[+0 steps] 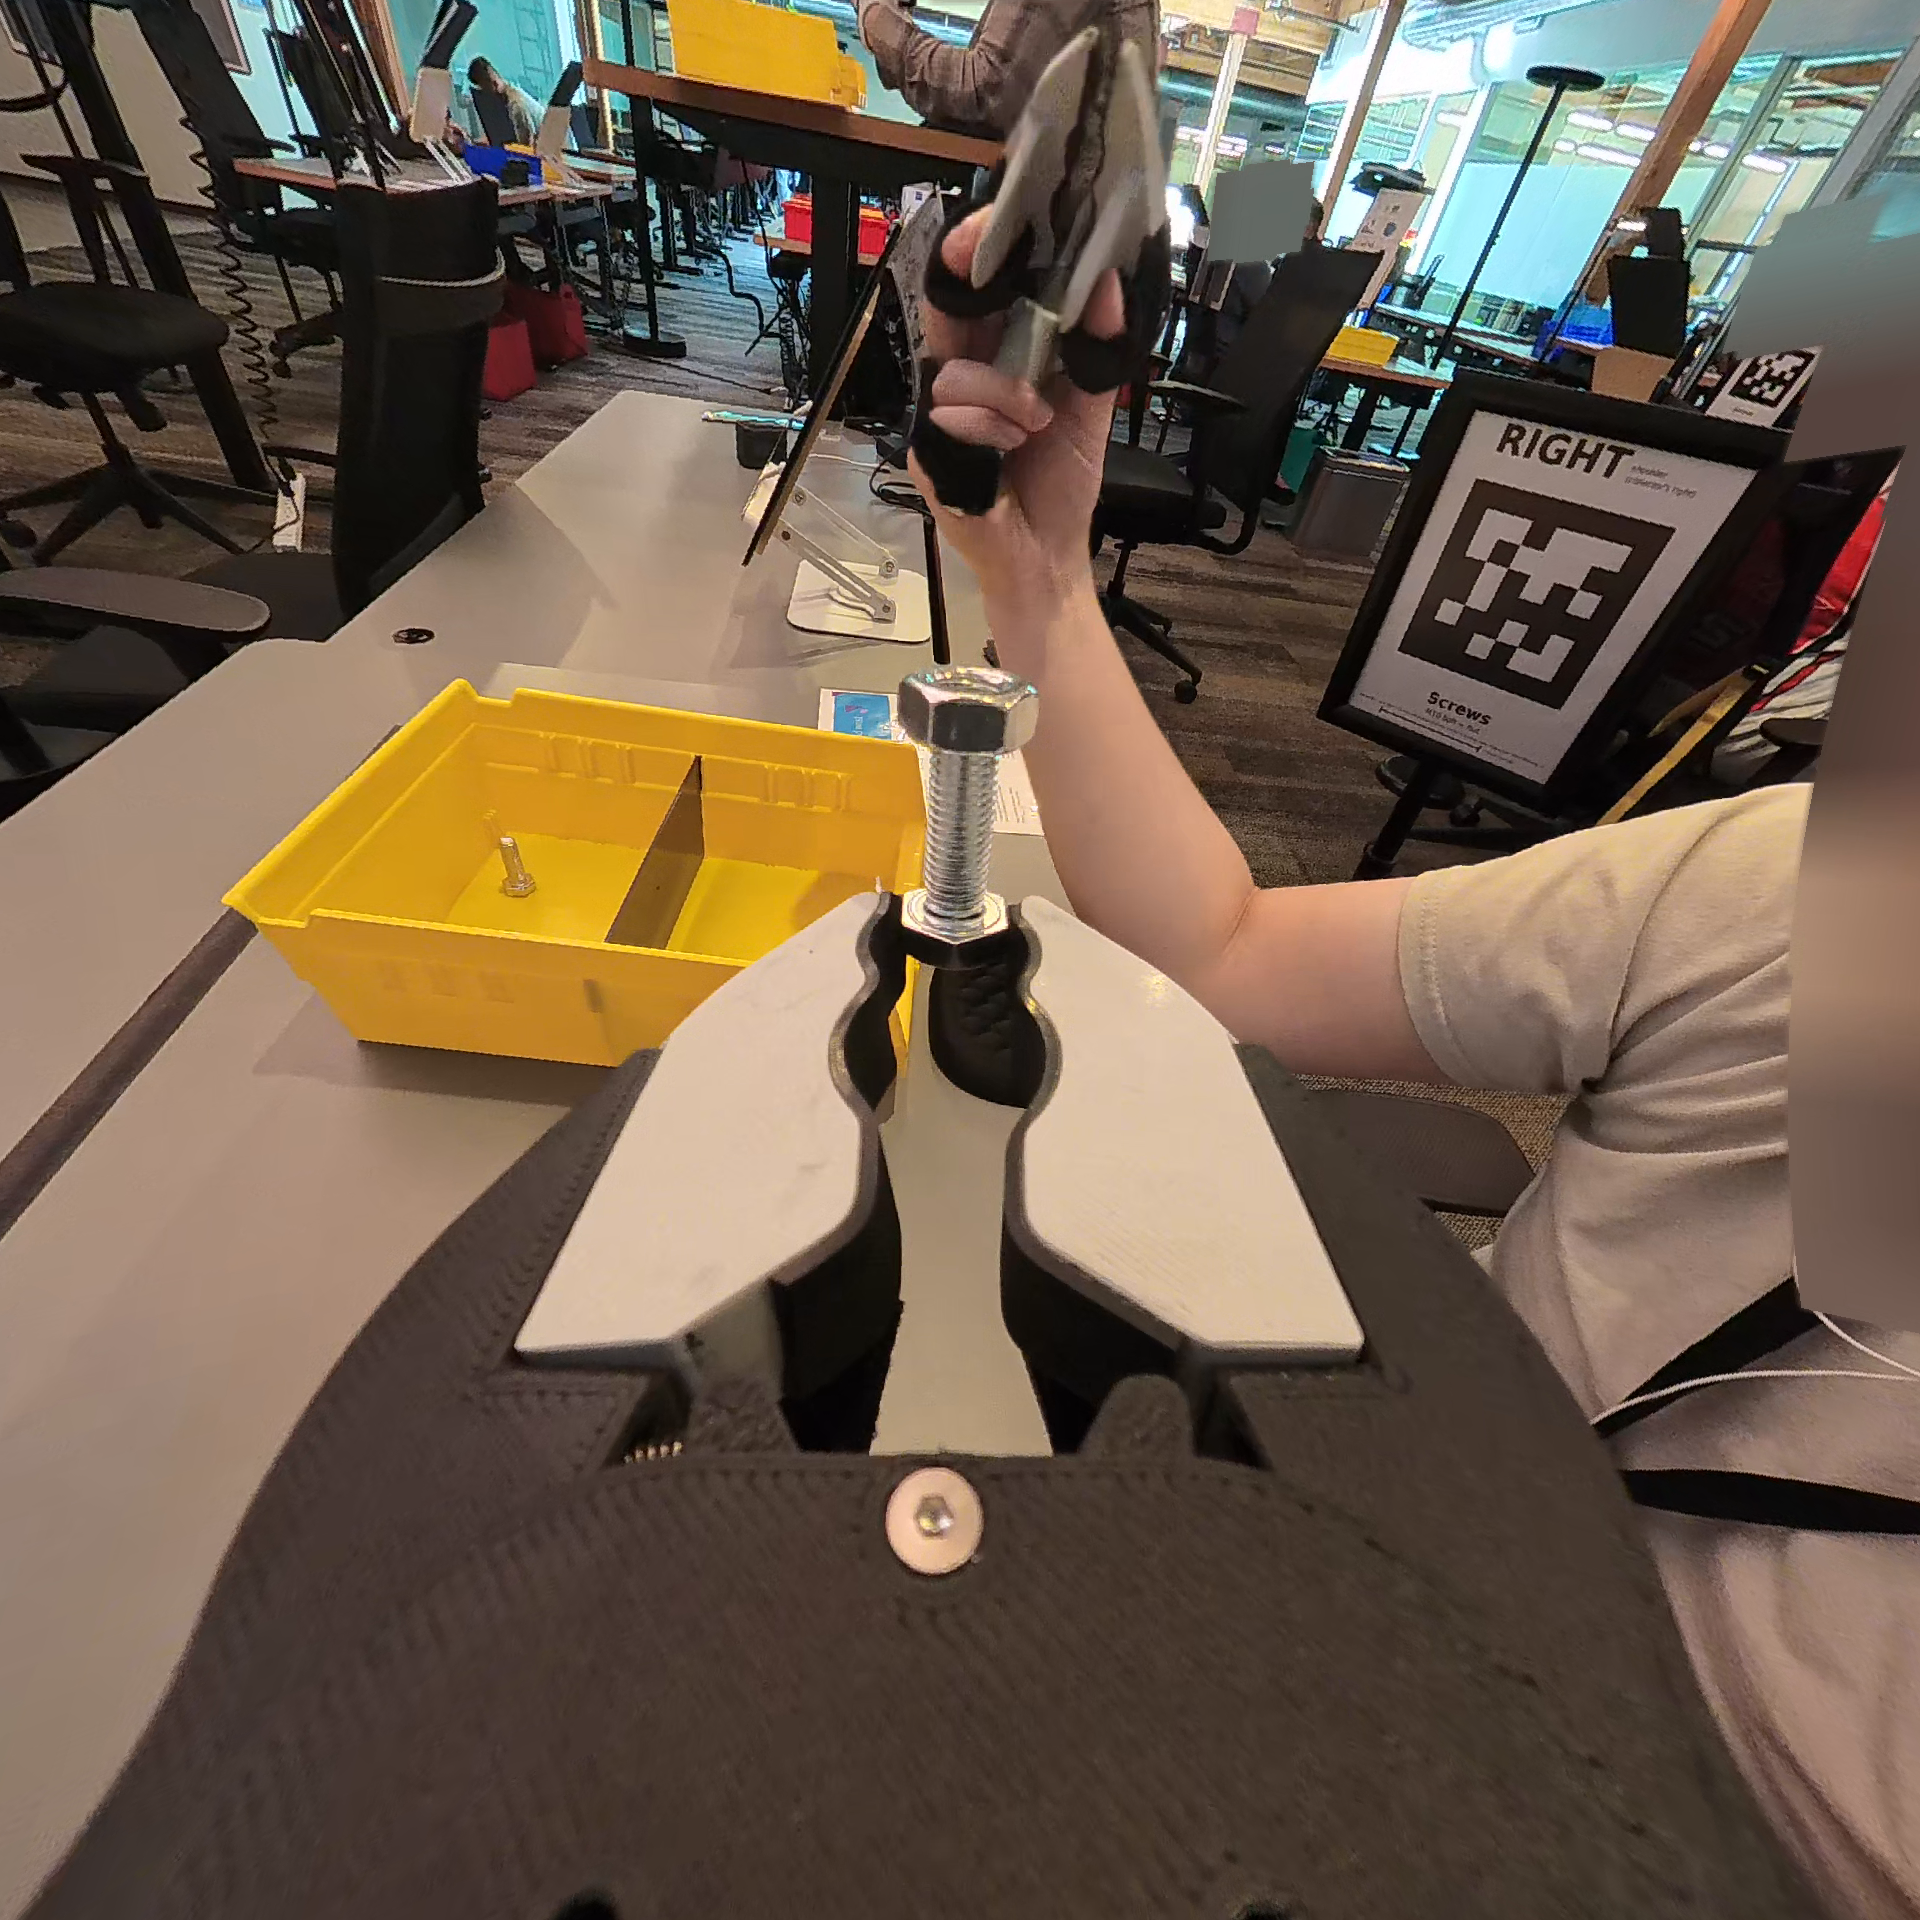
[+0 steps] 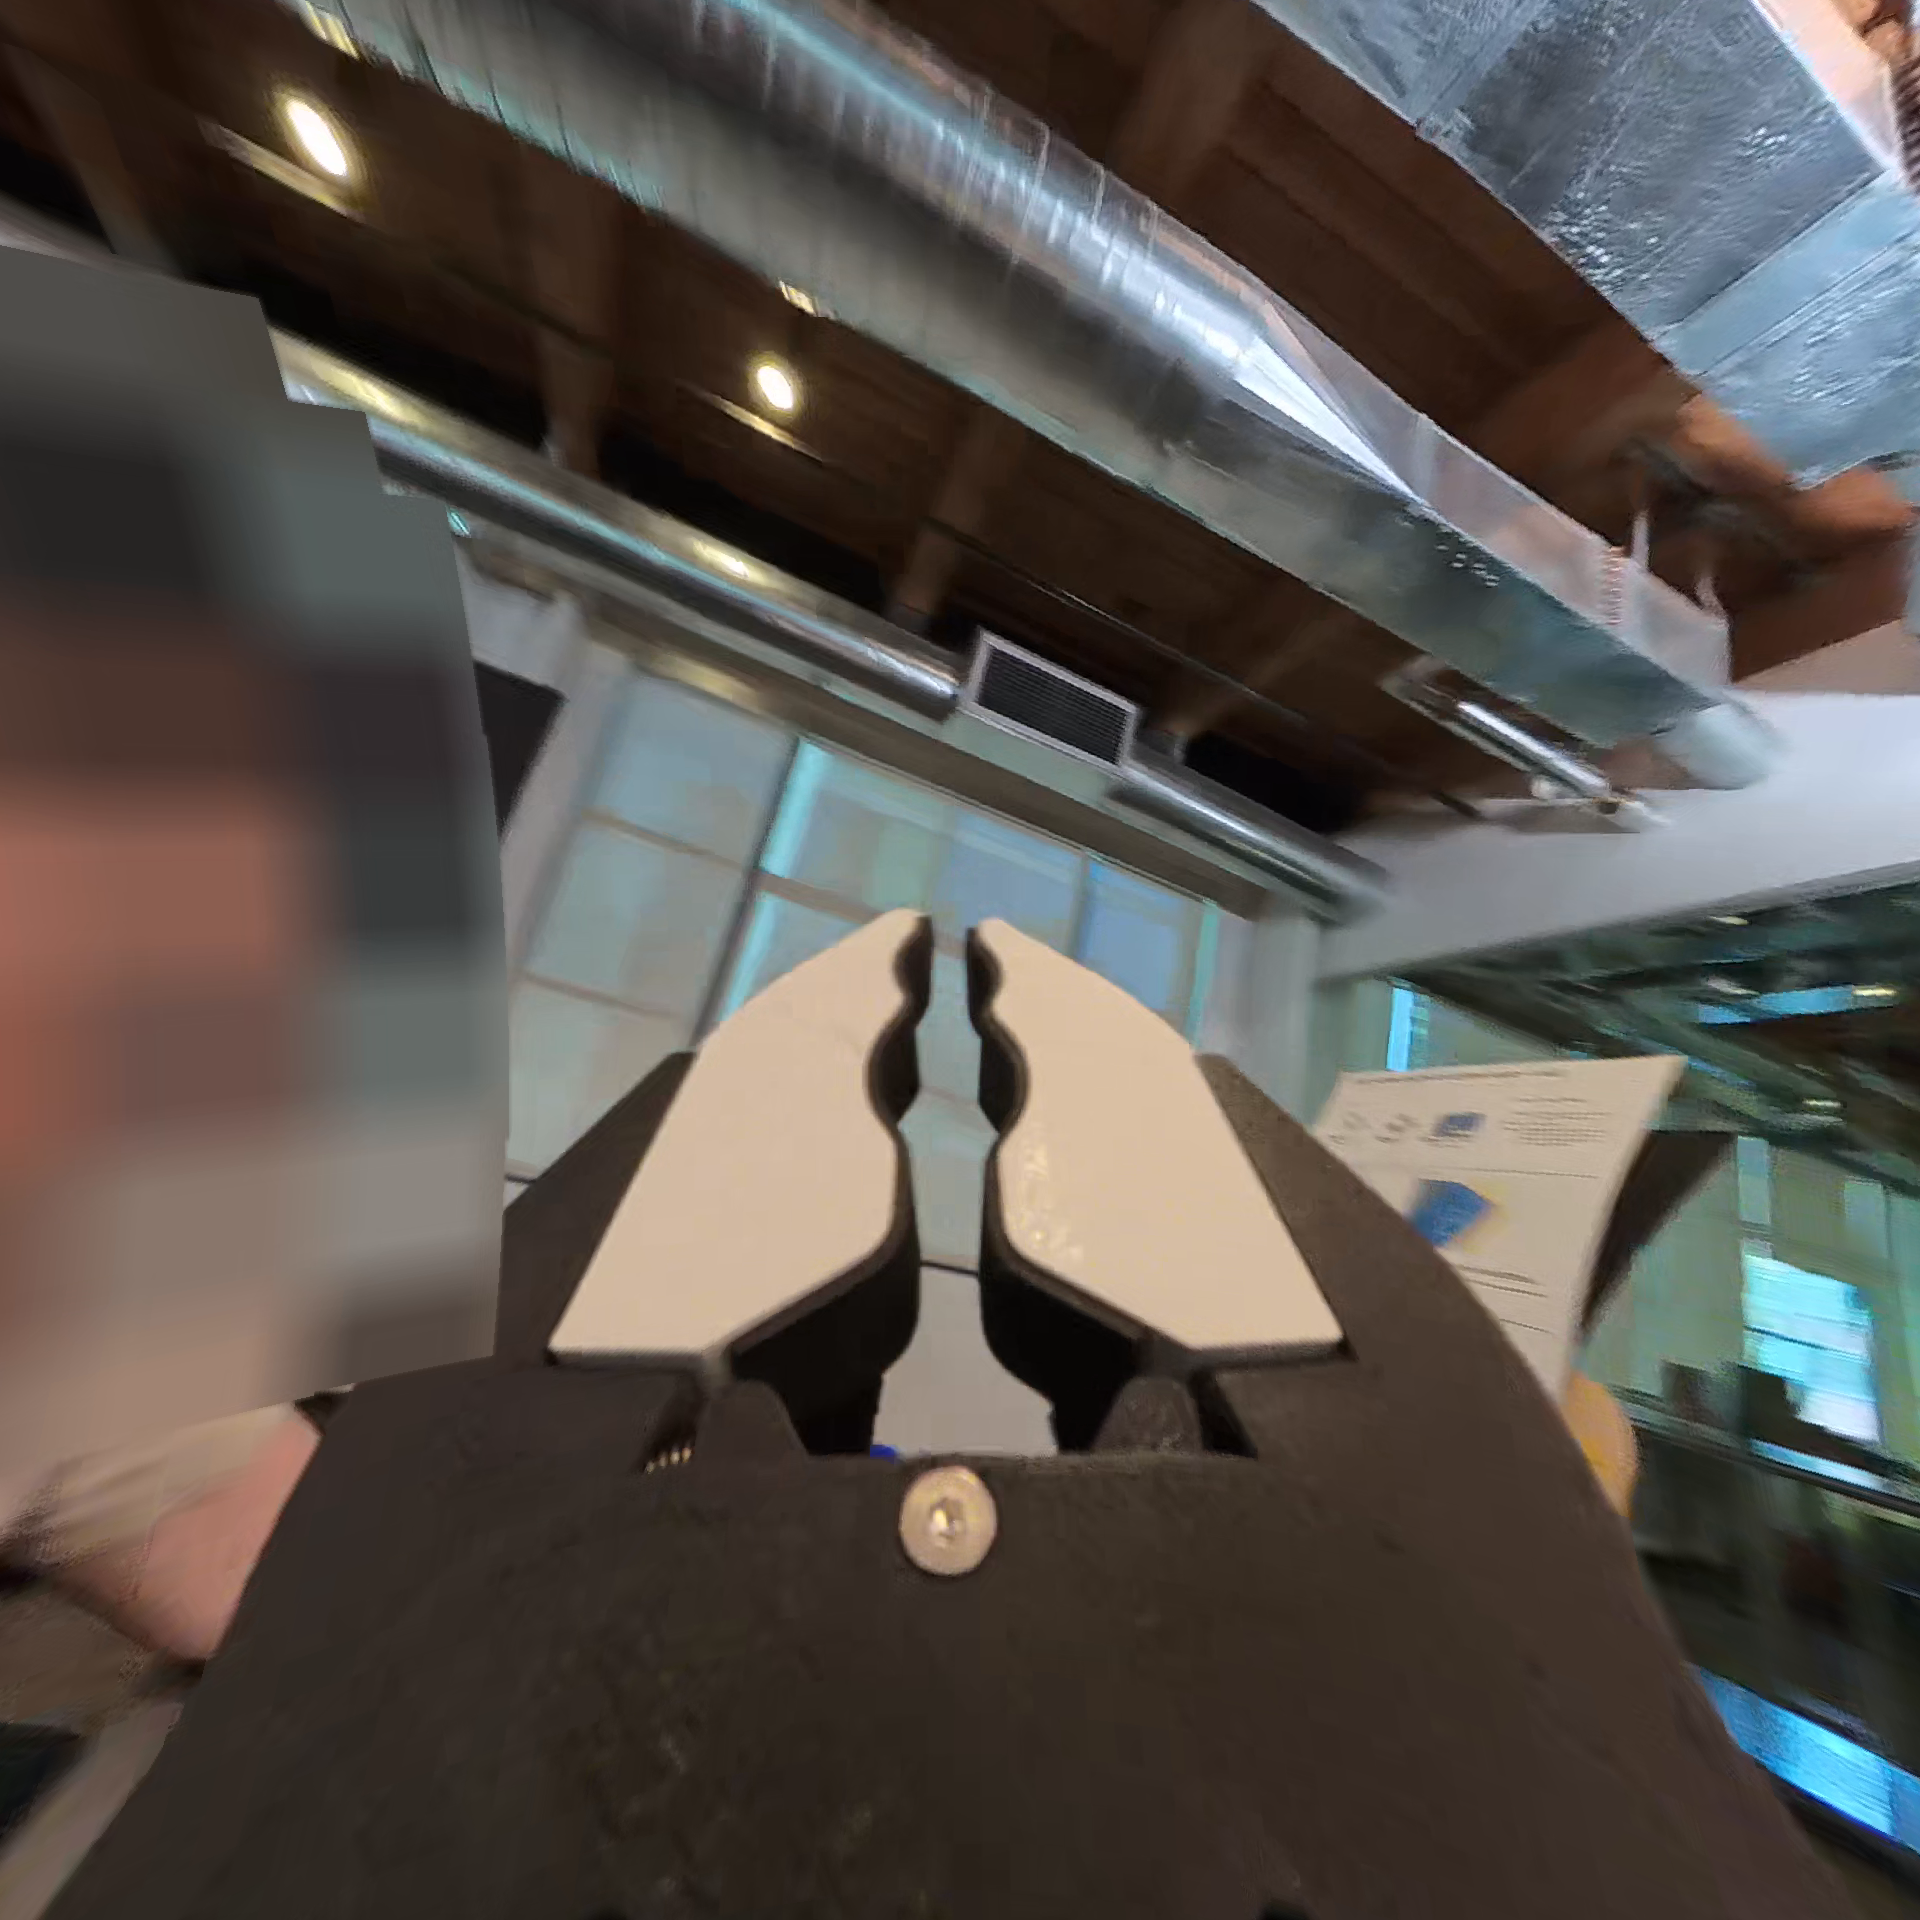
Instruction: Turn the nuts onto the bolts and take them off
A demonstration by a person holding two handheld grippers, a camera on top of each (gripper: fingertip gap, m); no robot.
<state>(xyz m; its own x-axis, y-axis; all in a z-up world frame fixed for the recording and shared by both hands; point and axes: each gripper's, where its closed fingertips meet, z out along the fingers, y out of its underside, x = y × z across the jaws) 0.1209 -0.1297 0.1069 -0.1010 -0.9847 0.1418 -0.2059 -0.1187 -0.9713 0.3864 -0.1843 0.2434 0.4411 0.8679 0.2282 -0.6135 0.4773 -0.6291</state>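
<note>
My left gripper (image 1: 954,914) is shut on a silver hex nut (image 1: 952,933) at its fingertips, above the grey table. A silver bolt (image 1: 964,810) stands upright in the nut, head up, with most of its thread showing above the nut. A yellow bin (image 1: 499,977) sits just beyond, to the left. A second small bolt (image 1: 514,868) stands in its left compartment. My right gripper (image 2: 949,935) is raised high and points at the ceiling. Its fingers are almost together with nothing between them. It also shows in the left wrist view (image 1: 1120,57), held in a hand.
The person's bare forearm (image 1: 1122,800) crosses just right of the bolt. A black divider (image 1: 665,862) splits the bin. A tablet on a stand (image 1: 821,457) and a paper sheet (image 1: 857,712) lie farther back on the table (image 1: 260,1195). A framed sign (image 1: 1527,592) stands right. There is about 30 cm between the tips of the two grippers.
</note>
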